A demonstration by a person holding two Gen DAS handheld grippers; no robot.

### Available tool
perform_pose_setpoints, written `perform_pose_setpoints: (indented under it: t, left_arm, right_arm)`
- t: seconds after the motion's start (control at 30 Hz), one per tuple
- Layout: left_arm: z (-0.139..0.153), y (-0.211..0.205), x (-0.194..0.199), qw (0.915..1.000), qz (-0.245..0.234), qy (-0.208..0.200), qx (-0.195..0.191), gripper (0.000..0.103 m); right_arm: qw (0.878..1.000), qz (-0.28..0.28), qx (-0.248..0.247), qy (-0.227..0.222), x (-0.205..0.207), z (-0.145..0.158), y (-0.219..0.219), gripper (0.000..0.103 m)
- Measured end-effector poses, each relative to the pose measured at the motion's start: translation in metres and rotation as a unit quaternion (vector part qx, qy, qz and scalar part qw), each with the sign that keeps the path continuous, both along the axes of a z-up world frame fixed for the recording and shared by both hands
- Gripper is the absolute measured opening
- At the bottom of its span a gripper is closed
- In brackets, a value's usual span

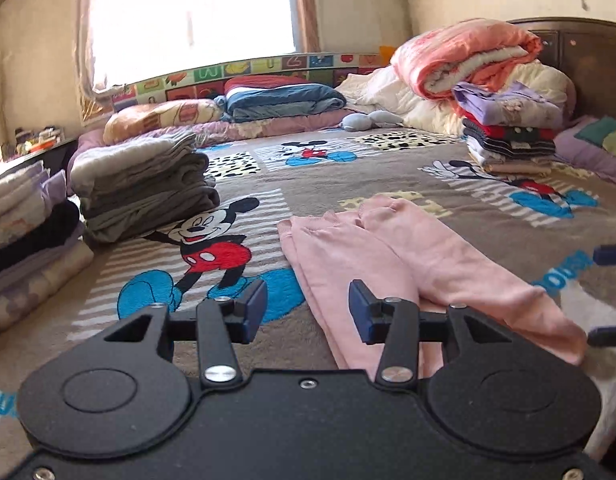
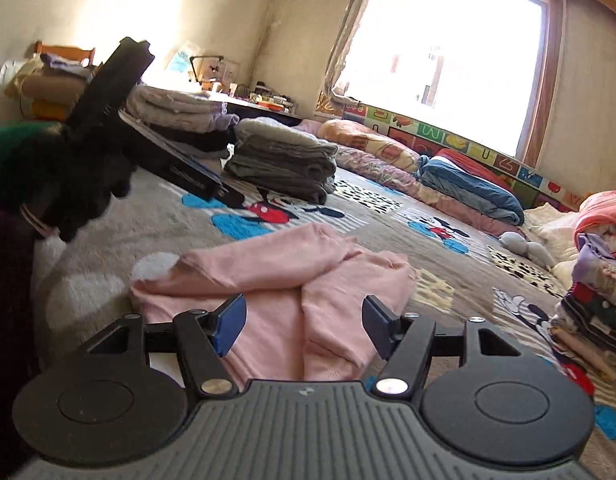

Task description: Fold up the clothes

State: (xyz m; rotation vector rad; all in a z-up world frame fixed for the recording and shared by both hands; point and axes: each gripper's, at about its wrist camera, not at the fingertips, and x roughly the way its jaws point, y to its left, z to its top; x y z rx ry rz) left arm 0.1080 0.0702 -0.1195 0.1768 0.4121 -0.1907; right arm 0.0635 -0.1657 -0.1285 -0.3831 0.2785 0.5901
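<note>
Here, both tools, left tool (image 1: 308, 312) and right tool (image 2: 303, 326), hang released over pink trousers (image 1: 392, 256) on the bed (image 1: 348, 176); best to pinch both layers at the hem before folding

Trousers (image 1: 392, 256) lie flat on the bed (image 1: 308, 176), just ahead of both tools. Left tool (image 1: 308, 306) sits near their left edge, right tool (image 2: 303, 326) over the near end, jaws apart, nothing gripped. Stack of folded clothes (image 1: 143, 184) left of the trousers, second stack (image 1: 512, 128) far right, well apart. Rolled quilt (image 1: 468, 56) behind that stack. Window (image 1: 187, 8) beyond the bed's far side.
</note>
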Motion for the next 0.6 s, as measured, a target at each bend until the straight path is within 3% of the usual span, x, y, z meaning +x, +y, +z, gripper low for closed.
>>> perform_pose_setpoints:
  t: [0.2,0.3,0.43,0.53,0.6]
  left_arm:
    - [-0.014,-0.022,-0.038,0.9934,-0.102,0.023,0.047,0.044]
    - [-0.027,-0.031,-0.058,0.9849,-0.133,0.022,0.108,0.053]
    - [-0.050,-0.037,-0.073,0.9682,-0.143,0.026,0.203,0.055]
    - [-0.068,-0.040,-0.080,0.9501,-0.143,0.024,0.276,0.055]
    - [-0.075,-0.041,-0.081,0.9432,-0.146,0.013,0.298,0.055]
  right_arm:
    - [0.998,0.005,-0.057,0.005,-0.014,-0.022,-0.007,0.063]
    - [0.996,0.008,-0.093,0.009,-0.021,-0.034,-0.003,0.063]
    - [0.989,-0.003,-0.147,0.011,-0.024,-0.049,0.004,0.063]
    - [0.986,-0.009,-0.165,0.007,-0.023,-0.051,0.006,0.063]
    - [0.985,-0.008,-0.175,0.006,-0.023,-0.053,0.008,0.063]
